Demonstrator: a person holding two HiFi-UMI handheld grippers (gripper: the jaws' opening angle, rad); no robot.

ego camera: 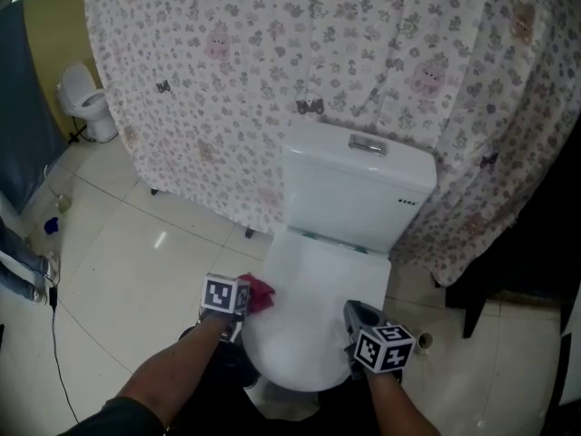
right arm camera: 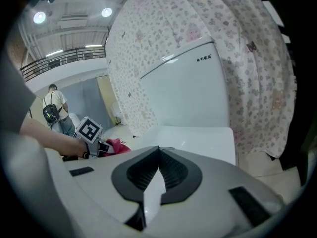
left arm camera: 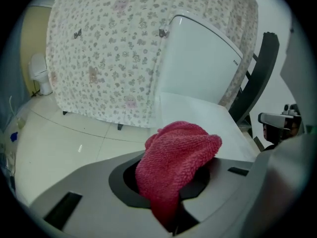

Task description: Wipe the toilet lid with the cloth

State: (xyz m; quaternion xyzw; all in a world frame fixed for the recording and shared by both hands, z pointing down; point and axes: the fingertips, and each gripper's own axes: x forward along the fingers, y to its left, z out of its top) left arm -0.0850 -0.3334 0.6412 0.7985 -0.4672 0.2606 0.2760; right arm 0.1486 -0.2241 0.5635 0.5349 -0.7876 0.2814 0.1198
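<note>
Two grippers, both yours.
- Your left gripper (ego camera: 243,303), at left edge of lid (ego camera: 309,316): clamped on cloth (ego camera: 260,292), which is bunched at the rim.
- Your right gripper (ego camera: 355,313), at right edge of lid: jaws together, empty.
- Risk: the pinch is thin, so hard strokes toward the tank (ego camera: 356,193) may tug cloth free.

This looks like a mock bathroom set up inside a big hall, not a home; a white toilet (ego camera: 349,198) stands on a glossy tiled floor (ego camera: 136,262) before a hanging floral curtain (ego camera: 272,62); a second toilet (ego camera: 86,103) stands by a yellow wall (ego camera: 50,34); the right gripper view shows a high ceiling with round lights (right arm camera: 106,12) and a balcony railing (right arm camera: 59,58).
</note>
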